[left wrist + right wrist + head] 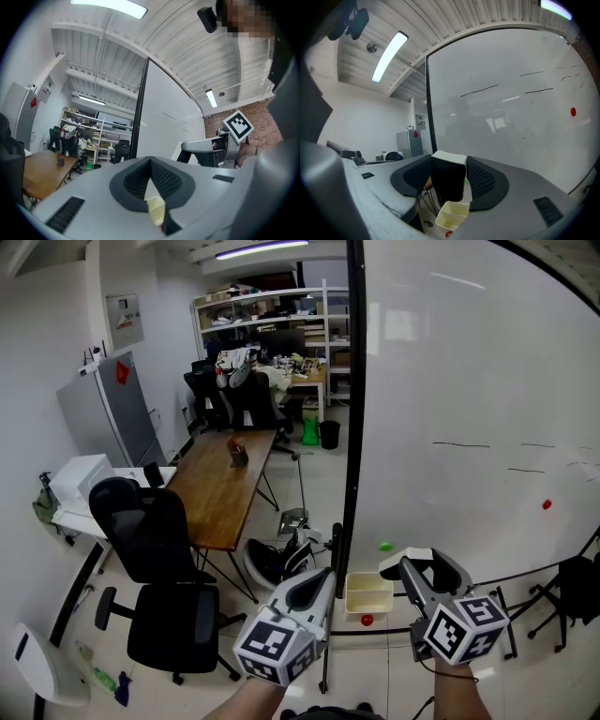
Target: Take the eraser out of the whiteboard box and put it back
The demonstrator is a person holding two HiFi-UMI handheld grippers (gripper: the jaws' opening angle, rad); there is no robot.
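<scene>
A person's view looking down at the lower left corner of a large whiteboard (469,381) on a stand, in an office with a wooden table and black chairs at the left of the frame; two hand-held grippers reach in from the bottom edge. The right gripper (412,564) has its jaws set wide and clamped on the whiteboard eraser (404,560). In the right gripper view the eraser (449,180) fills the gap between the black pads, a dark block with a white back at its top, its long axis running up and down the frame. The cream whiteboard box (367,594) is fixed at the board's bottom left, open side up and apparently empty, so the eraser is out of it. In the head view the box lies just down and left of the held eraser; in the right gripper view the box (452,214) sits directly below the eraser, near but apart. The left gripper (317,589), jaws together and empty, points at the box's left side. Putting the eraser back looks like a short drop by the right hand.
</scene>
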